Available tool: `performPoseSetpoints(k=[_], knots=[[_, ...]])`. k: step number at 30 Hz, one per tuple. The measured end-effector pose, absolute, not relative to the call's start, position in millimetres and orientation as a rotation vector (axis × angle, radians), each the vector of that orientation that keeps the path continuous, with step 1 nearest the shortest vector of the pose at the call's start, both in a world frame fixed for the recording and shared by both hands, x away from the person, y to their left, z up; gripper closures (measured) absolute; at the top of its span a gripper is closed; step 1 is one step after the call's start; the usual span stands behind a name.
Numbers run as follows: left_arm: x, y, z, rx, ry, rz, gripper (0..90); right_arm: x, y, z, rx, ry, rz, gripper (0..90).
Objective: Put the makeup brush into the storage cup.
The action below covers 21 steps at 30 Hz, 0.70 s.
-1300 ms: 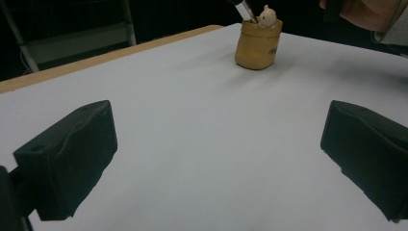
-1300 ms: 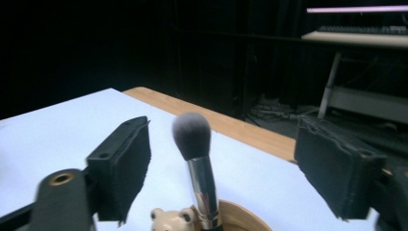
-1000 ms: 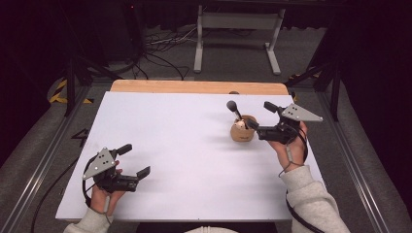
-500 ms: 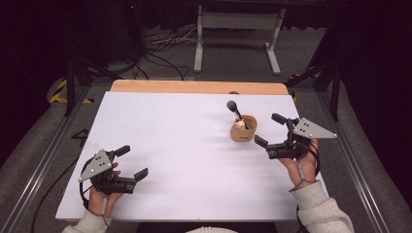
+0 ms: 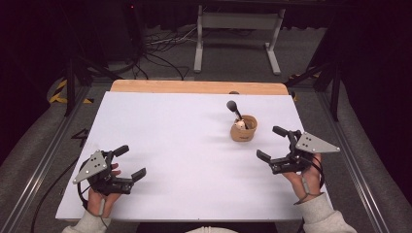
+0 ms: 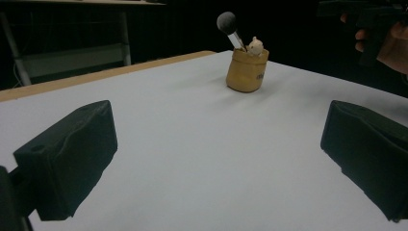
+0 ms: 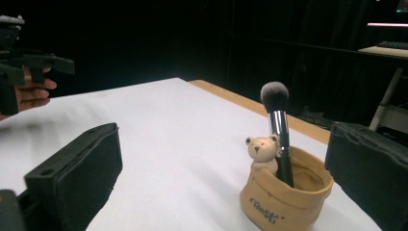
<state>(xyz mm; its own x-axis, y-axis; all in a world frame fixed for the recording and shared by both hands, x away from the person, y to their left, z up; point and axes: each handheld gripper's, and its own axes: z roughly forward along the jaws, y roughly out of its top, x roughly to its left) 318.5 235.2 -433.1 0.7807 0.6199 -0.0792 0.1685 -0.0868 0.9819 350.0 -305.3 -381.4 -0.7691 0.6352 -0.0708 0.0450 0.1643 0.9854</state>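
Tan holder with brush, far right of the white table; both grippers idle.

The holder [image 7: 286, 198], a soft tan pouch with a bear figure [image 7: 262, 152], carries an upright makeup brush [image 7: 277, 127]. The right gripper [image 5: 276, 144] sits just beside it, jaws apart, empty; a careless sweep could topple it. The left gripper [image 5: 129, 162], near-left, also gapes empty.
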Motion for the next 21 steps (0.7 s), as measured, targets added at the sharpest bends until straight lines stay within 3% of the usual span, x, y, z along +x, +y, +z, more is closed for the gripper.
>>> performPoseSetpoints(k=[21], knots=[[312,234,-440,1.647,0.603,0.416,0.0,332,-305,-420,0.608,2.017,1.656,0.0]])
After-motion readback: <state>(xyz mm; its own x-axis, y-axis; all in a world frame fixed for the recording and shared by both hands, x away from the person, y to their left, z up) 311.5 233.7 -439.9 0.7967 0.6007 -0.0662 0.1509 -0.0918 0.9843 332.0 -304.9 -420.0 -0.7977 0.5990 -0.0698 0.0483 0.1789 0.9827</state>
